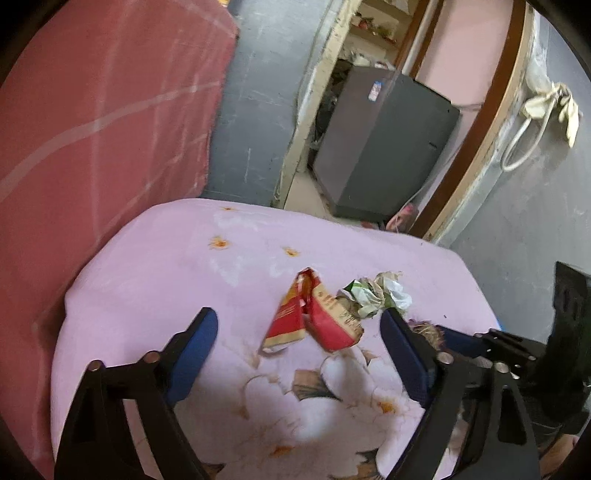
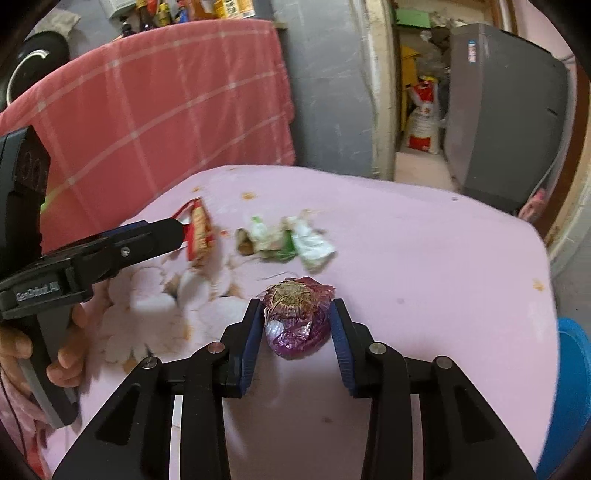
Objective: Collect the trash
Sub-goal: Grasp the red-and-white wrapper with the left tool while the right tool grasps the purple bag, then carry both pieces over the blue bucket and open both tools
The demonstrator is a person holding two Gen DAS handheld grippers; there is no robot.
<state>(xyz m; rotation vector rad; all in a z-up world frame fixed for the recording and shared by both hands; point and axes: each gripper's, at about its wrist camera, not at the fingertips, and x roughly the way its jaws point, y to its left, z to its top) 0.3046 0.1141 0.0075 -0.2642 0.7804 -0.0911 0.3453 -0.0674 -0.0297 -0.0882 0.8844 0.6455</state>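
A torn red carton [image 1: 312,314] lies on the pink floral sheet [image 1: 166,266]. My left gripper [image 1: 299,325] is open and hovers with its fingers either side of the carton, apart from it. A crumpled green and white wrapper [image 1: 373,293] lies just right of the carton. In the right wrist view my right gripper [image 2: 297,314] stands around a purple foil wrapper [image 2: 299,317] with dry fibres on top; its blue pads are close to the wrapper's sides, with a small gap on the right. The carton [image 2: 197,229], the green wrapper [image 2: 291,240] and the left gripper [image 2: 147,236] lie beyond.
A red checked cloth [image 2: 166,103] hangs behind the bed. A grey cabinet [image 2: 506,110] stands in the doorway at the right. A blue container [image 2: 572,376] sits at the bed's right edge. Bottles [image 2: 192,7] stand on a shelf at the back.
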